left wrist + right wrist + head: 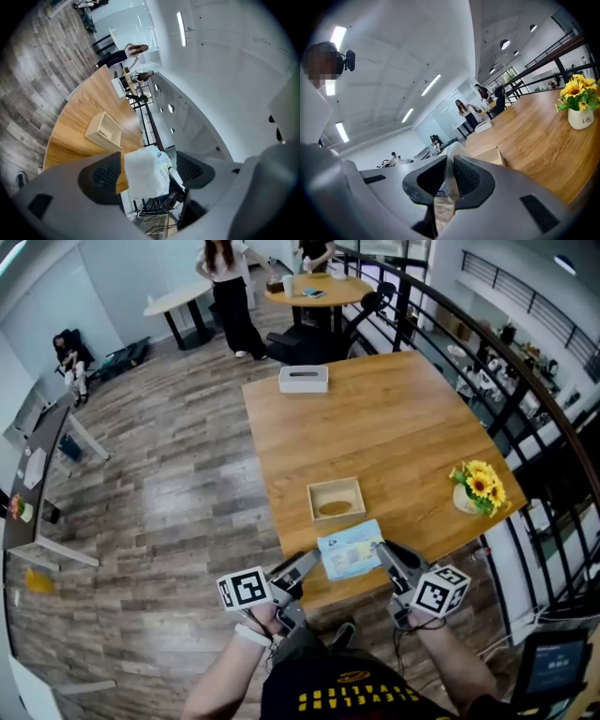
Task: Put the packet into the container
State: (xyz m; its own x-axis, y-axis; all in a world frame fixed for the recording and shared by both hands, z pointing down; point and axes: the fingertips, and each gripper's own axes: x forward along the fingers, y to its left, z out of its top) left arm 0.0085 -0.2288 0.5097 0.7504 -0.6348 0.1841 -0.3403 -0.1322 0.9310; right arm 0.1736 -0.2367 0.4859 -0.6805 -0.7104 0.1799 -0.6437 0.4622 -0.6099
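Right gripper (449,180): jaws narrow, nipped on one edge of the packet (350,550). Left gripper (147,172): jaws wide, packet between them but not pressed. Packet in the air over the near edge of the counter (394,427), just short of the container (336,485).

Likely trouble:
- Held by a thin edge on one side only, so liable to sag, swing or slide out of the jaws before reaching the container.
- About as broad as the container's opening, by the look of it. Apt to catch the near rim and end up propped across it, not lying inside.
- Container light and loose on the counter. Easily shoved away if struck low by the packet or a jaw.
- Brown patch on the container's floor, kind not clear. Could keep the packet from lying flat.

Around: flowers (480,486) in a white pot near the right edge, well apart. Box (303,379) at the far end. Railing (525,381) along the right, people beyond. Nothing between packet and container.
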